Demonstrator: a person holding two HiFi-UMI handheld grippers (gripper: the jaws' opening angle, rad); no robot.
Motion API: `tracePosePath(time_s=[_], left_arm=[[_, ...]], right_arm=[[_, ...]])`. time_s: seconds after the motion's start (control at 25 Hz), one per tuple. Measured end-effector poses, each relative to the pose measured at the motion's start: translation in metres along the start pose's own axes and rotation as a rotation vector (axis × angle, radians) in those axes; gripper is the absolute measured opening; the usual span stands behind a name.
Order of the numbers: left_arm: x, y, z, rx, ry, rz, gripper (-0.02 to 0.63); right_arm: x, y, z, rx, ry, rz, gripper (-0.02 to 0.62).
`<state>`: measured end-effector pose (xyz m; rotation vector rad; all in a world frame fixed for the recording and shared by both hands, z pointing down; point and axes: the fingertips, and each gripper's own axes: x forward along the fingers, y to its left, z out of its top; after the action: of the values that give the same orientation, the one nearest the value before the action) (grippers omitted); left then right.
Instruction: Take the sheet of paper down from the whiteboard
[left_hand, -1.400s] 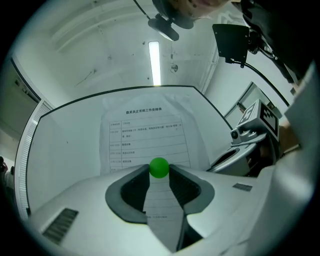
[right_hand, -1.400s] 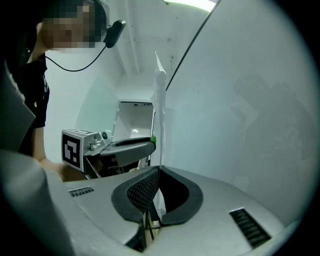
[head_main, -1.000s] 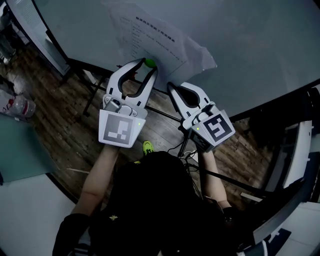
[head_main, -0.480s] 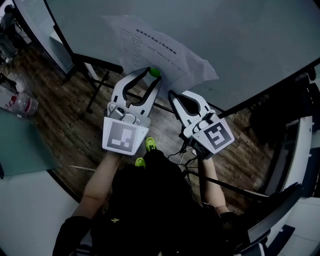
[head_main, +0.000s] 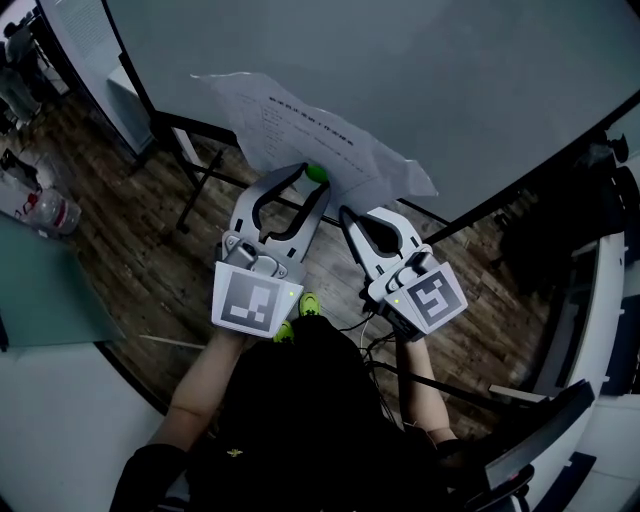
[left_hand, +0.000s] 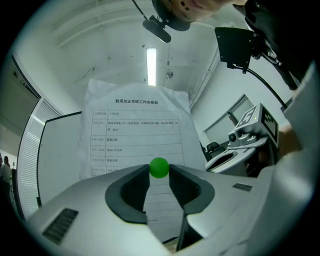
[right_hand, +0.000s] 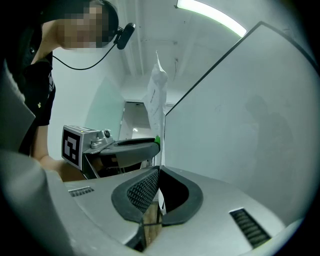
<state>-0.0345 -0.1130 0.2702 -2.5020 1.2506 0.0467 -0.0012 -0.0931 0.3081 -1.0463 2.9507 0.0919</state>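
Note:
The printed sheet of paper (head_main: 300, 125) hangs free in front of the whiteboard (head_main: 420, 60), crumpled at its right side. My right gripper (head_main: 349, 213) is shut on the sheet's lower edge; in the right gripper view the paper (right_hand: 157, 100) stands edge-on, rising from the closed jaws (right_hand: 158, 172) apart from the whiteboard (right_hand: 240, 110). My left gripper (head_main: 301, 178) is shut on a small green ball magnet (head_main: 316, 173) at its tips. In the left gripper view the magnet (left_hand: 159, 167) sits pinched between the pads, with the sheet (left_hand: 135, 135) behind it.
The whiteboard's black stand legs (head_main: 205, 165) spread over the wooden floor below the grippers. A plastic bottle (head_main: 52, 212) lies on the floor at left, next to a pale table (head_main: 40, 300). Another panel (head_main: 85, 30) leans at top left.
Both grippers have drawn back from the whiteboard toward the person. The sheet has come along with the right gripper and the green magnet with the left.

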Motion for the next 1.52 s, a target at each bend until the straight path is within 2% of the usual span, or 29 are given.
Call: tracePosePath(time_s=[0.32, 0.4, 0.48, 0.52, 0.64, 0.72, 0.8, 0.92, 1.2, 1.52], left_arm=[[-0.002, -0.001, 0.006, -0.005, 0.012, 0.02, 0.124], [-0.003, -0.003, 0.003, 0.02, 0.009, 0.017, 0.123], [-0.006, -0.011, -0.002, 0.118, -0.047, -0.009, 0.123], [-0.006, -0.013, 0.002, 0.14, -0.082, -0.009, 0.124], [-0.008, -0.01, 0.007, 0.086, -0.157, 0.035, 0.123], [-0.013, -0.007, -0.007, 0.064, -0.13, 0.039, 0.124], [-0.015, -0.006, -0.018, 0.009, -0.041, 0.047, 0.123], [-0.006, -0.023, 0.011, -0.003, 0.02, 0.059, 0.123], [-0.006, -0.086, 0.032, 0.022, 0.023, 0.099, 0.124], [-0.009, -0.103, 0.036, 0.024, 0.021, 0.122, 0.123]], right_arm=[[-0.005, 0.002, 0.0, 0.011, 0.001, 0.022, 0.026], [-0.005, 0.002, -0.001, 0.019, 0.003, 0.033, 0.026], [-0.007, 0.003, -0.001, 0.019, 0.011, 0.044, 0.026], [-0.009, 0.002, -0.002, 0.018, 0.015, 0.049, 0.026], [-0.01, 0.002, -0.004, 0.024, 0.018, 0.054, 0.026], [-0.005, 0.002, -0.005, 0.029, 0.024, 0.058, 0.026], [-0.003, 0.003, -0.003, 0.03, 0.024, 0.066, 0.026], [-0.027, 0.003, -0.003, 0.026, 0.015, 0.084, 0.026], [-0.092, 0.002, -0.004, 0.02, -0.002, 0.124, 0.026], [-0.109, 0.005, -0.01, -0.003, 0.013, 0.151, 0.025]])
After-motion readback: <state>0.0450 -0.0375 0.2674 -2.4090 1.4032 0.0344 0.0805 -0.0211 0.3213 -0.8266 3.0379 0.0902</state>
